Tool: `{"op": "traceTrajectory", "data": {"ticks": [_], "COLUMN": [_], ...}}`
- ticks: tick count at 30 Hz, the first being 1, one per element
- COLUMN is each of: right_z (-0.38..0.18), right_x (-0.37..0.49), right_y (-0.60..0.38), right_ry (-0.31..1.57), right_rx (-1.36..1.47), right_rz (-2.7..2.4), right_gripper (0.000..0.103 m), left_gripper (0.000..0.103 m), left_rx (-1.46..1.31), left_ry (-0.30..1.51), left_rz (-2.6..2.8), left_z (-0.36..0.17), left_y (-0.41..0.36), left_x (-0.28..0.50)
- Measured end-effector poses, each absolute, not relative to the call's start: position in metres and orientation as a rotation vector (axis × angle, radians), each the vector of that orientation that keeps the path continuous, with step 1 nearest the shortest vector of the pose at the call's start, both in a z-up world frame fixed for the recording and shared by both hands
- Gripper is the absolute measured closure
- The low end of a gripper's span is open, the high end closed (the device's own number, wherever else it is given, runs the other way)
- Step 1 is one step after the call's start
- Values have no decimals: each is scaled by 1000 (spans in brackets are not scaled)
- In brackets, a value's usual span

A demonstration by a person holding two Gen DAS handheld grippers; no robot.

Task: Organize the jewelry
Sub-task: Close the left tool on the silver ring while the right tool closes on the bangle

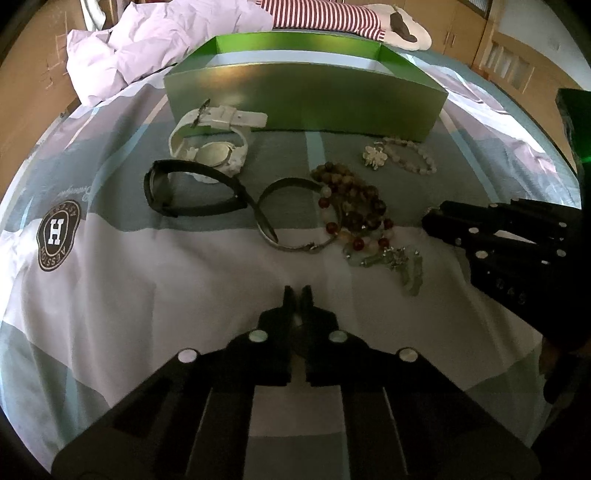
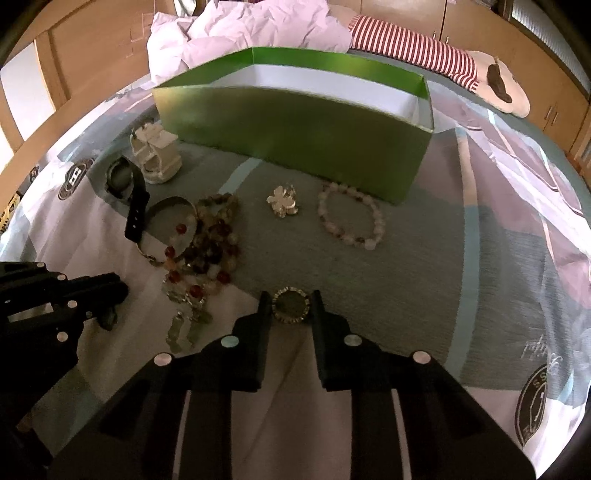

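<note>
An open green box [image 1: 306,99] [image 2: 295,136] stands on the bed at the back. In front of it lie a white watch [image 1: 210,136] [image 2: 157,155], a black watch [image 1: 184,192] [image 2: 129,188], a metal bangle [image 1: 291,218], a heap of brown and red bead bracelets [image 1: 354,206] [image 2: 212,236], a flower brooch [image 1: 375,157] [image 2: 282,201] and a pale bead bracelet [image 1: 413,155] [image 2: 351,216]. My left gripper [image 1: 297,295] is shut and empty, short of the bangle. My right gripper [image 2: 290,304] is shut on a round gold-rimmed piece [image 2: 290,305].
The bedsheet [image 1: 147,277] has grey, white and blue patches with round logos. A crumpled white duvet [image 1: 147,44] and a striped plush toy [image 1: 332,18] lie behind the box. Wooden cabinets stand around the bed.
</note>
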State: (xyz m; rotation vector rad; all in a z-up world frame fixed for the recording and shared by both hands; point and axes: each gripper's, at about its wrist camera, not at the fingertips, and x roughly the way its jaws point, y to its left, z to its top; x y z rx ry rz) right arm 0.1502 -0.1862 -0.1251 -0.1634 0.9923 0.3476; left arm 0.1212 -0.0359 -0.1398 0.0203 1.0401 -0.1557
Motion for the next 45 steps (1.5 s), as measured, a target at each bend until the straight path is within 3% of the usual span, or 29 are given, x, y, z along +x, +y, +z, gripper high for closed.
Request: {"op": "traceTrajectory", "data": {"ticks": [16, 17, 18, 20, 21, 26, 28, 29, 30, 45], "right_z": [-81, -82, -82, -83, -83, -81, -81, -81, -81, -66], "right_x": [136, 136, 136, 136, 135, 135, 135, 136, 136, 130], "right_y": [-193, -193, -193, -192, -192, -192, -193, -193, -193, -194], "right_ry": [885, 888, 890, 894, 894, 891, 892, 892, 893, 839], "right_rx": [-133, -134, -135, -139, -140, -137, -133, -133, -132, -124], "right_rz": [362, 362, 360, 363, 364, 366, 366, 368, 367, 355], "right_gripper": [82, 82, 82, 82, 82, 82, 82, 82, 82, 82], "left_gripper": [102, 98, 83, 65, 64, 64, 71, 80, 81, 83], "left_rx": [-23, -22, -12, 5, 12, 54, 54, 50, 59, 75], "left_ry": [986, 994, 1004, 1006, 1011, 1044, 1069, 1086, 1088, 989], "left_rz": [-196, -196, -195, -187, -187, -214, -215, -222, -223, -195], "left_z": [-104, -106, -108, -113, -115, -125, -133, -137, -138, -109], "left_y": [-24, -24, -26, -30, -32, -41, -41, -41, -42, -44], "left_x": [108, 108, 106, 103, 102, 100, 101, 102, 100, 93]}}
